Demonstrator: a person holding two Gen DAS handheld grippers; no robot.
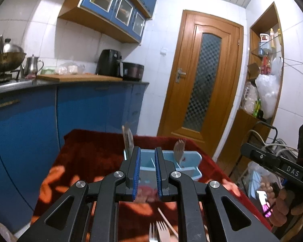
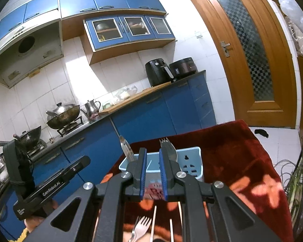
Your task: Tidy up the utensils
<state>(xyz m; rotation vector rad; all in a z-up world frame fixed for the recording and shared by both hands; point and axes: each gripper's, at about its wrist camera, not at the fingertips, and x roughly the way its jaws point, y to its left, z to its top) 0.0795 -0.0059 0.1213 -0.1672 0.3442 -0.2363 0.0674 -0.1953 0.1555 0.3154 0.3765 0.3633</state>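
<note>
The light-blue utensil holder [image 1: 188,164] is taken as landmark: it stands on the red blanket [image 1: 86,161], close to the far edge, and bare blanket is left around it. A fork [image 2: 167,148] and a knife [image 2: 125,148] stand upright in it. The left gripper [image 1: 147,173] and the right gripper [image 2: 152,176] are held before it, fingers spread, nothing between them. Nearer than the holder, loose forks [image 1: 160,232] and chopsticks [image 2: 153,221] lie flat. The right view alone shows the slotted holder wall — and the stove with a wok [image 2: 63,114].
</note>
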